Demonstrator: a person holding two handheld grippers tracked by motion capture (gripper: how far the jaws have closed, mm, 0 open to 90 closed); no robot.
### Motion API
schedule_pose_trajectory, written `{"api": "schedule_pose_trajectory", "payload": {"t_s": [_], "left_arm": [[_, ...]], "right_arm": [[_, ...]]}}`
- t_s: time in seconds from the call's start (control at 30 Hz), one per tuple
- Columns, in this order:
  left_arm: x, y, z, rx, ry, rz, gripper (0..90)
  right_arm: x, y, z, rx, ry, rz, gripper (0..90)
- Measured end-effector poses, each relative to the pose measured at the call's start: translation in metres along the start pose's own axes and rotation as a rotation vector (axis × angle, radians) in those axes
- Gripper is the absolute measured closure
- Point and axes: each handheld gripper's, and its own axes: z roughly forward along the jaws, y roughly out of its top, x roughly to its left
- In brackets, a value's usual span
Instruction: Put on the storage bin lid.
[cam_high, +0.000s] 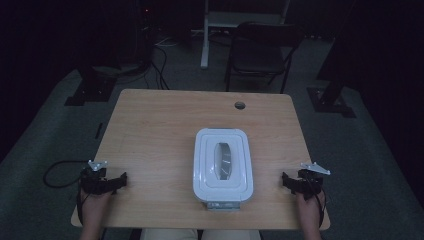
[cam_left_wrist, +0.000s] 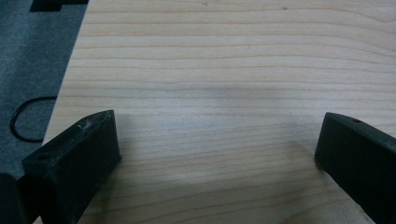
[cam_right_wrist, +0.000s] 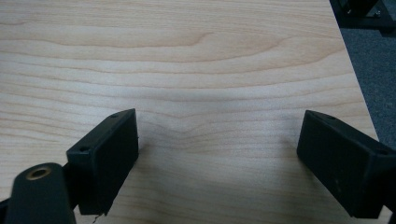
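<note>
At the table's (cam_high: 150, 125) left edge I see the left gripper (cam_high: 121, 180) resting low over the wood, jaws spread wide with bare tabletop between them; it holds nothing. At the centre, towards the near edge, I see the white lidded container (cam_high: 223, 165) sitting flat, its lid on and a clear oval window in the top. It lies well apart from both tools. At the right edge, the right gripper (cam_high: 284, 179) rests likewise: jaws wide apart, nothing gripped.
</note>
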Motion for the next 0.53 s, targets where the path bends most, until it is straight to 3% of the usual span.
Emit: {"api": "schedule_pose_trajectory", "payload": {"t_s": [0.53], "left_arm": [[0.0008,0.0012,0.0013,-0.001,0.013,-0.014,0.6]], "right_arm": [[0.0004,0.0005,0.0006,0.001,-0.004,0.003,12.4]]}}
